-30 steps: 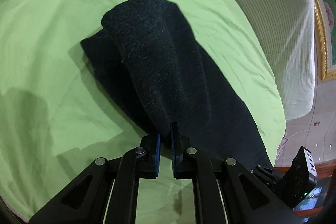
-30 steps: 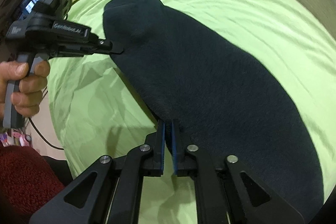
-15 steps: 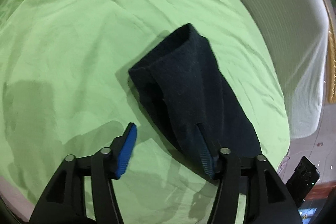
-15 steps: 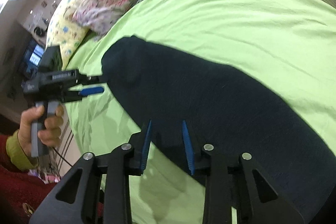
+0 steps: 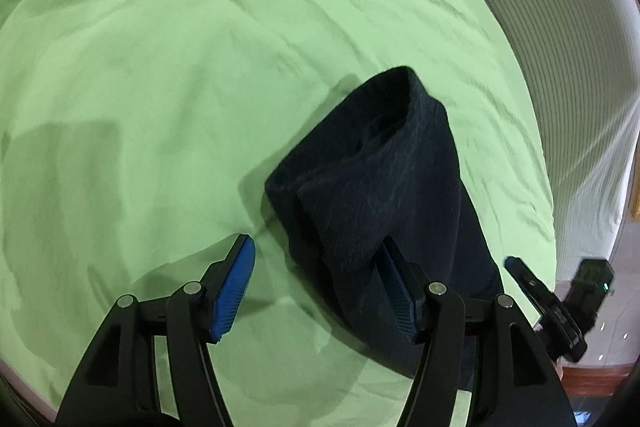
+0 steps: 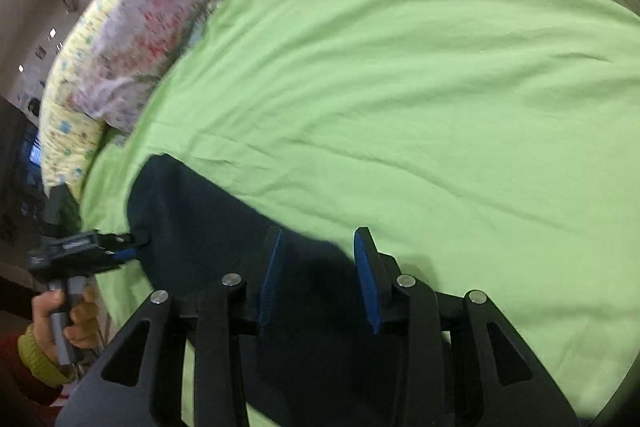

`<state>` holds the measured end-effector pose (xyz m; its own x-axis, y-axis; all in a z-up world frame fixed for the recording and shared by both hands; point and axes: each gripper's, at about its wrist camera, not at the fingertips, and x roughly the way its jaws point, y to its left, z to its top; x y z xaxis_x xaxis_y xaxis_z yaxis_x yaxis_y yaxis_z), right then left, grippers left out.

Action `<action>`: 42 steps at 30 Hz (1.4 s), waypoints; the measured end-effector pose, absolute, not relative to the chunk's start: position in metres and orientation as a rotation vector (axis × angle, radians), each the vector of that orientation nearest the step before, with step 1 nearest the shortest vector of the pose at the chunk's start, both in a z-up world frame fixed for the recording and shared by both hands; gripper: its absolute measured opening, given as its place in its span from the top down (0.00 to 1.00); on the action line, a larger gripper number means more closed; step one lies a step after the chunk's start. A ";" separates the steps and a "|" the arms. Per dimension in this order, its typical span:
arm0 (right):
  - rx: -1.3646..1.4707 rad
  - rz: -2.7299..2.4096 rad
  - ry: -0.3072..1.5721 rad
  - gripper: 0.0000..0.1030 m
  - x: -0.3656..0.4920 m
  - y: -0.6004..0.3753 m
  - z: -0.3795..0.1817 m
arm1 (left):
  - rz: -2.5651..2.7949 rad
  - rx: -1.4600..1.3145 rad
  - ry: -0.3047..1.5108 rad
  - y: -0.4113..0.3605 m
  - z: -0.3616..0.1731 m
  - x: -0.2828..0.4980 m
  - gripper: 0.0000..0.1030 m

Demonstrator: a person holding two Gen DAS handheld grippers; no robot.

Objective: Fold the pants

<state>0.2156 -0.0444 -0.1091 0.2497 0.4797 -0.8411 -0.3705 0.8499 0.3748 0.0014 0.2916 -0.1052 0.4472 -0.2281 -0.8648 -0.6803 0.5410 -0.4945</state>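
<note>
While both sets of jaws are opening and nothing is pinched between either pair, the release of the fold is judged to be the step in hand, and it is best finished by lifting each tool clear without snagging the cloth. The left gripper [image 5: 316, 291] is seen with its blue pads spread wide, one pad over bare sheet and the other lying close against the edge of the pants [image 5: 384, 187]; whether that pad touches the fabric cannot be told, so a straight withdrawal away from the fold is advised rather than a sideways drag. The right gripper [image 6: 318, 275] is seen parted more narrowly, its pads hovering over the dark cloth with none of it gripped. The pants are laid on the green sheet [image 5: 160, 67] near the bed's edge, doubled into a long dark band, with one layer folded back over another and a rounded, slightly gaping end pointing up the bed. A thick, fuzzy, knit-like texture is shown, so the layers are expected to hold their place, though the puffed end may need pressing flat. Beyond, a floral pillow [image 6: 136, 43] is seen at the head of the bed, well apart from the pants.
</note>
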 end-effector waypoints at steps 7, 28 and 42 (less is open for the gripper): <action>-0.057 0.641 1.295 0.62 0.213 -0.018 -0.143 | 0.302 -0.963 1.082 0.295 -0.111 0.017 0.41; -0.190 0.595 1.021 0.90 0.202 -0.013 -0.063 | 0.109 -0.776 0.839 0.312 -0.030 0.021 0.82; -0.175 0.420 1.120 0.68 0.216 -0.010 -0.097 | 0.219 -0.644 0.994 0.321 -0.074 0.033 0.58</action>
